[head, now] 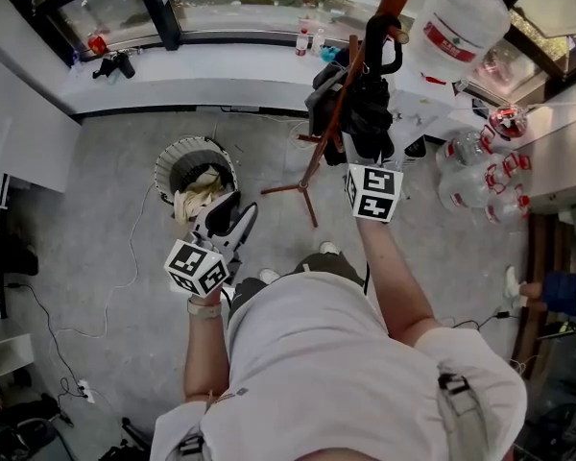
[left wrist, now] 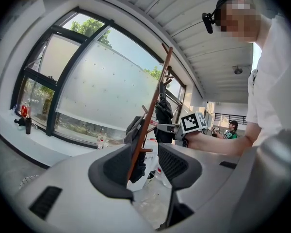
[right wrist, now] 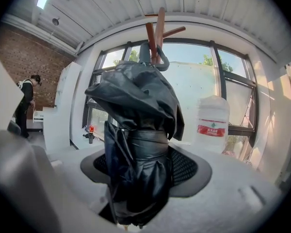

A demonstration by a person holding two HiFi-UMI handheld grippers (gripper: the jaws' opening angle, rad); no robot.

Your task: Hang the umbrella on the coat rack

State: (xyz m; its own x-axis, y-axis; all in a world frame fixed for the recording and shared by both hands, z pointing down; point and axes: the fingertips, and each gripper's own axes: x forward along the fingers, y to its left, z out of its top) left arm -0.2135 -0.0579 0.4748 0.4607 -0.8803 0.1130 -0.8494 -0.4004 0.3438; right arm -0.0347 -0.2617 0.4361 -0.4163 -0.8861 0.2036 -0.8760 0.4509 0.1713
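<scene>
Right tongs [right wrist: 141,168] grip the umbrella [right wrist: 136,101], whose fabric partly hides their pads [right wrist: 186,168].

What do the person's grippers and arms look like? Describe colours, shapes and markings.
Both the left gripper and right gripper have pale grey bodies, rounded jaws with black mesh-textured pads, and a white cube printed with black square markers. The person wears a white short-sleeved shirt and a pale band on the left wrist.

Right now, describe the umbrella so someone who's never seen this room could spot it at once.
Find the reddish wooden coat rack by the long window. Near its top hangs the umbrella, black, folded and strapped. Unlike the dark bundle beside it, it has a curved hook handle and is held in the right gripper's fingers.
</scene>
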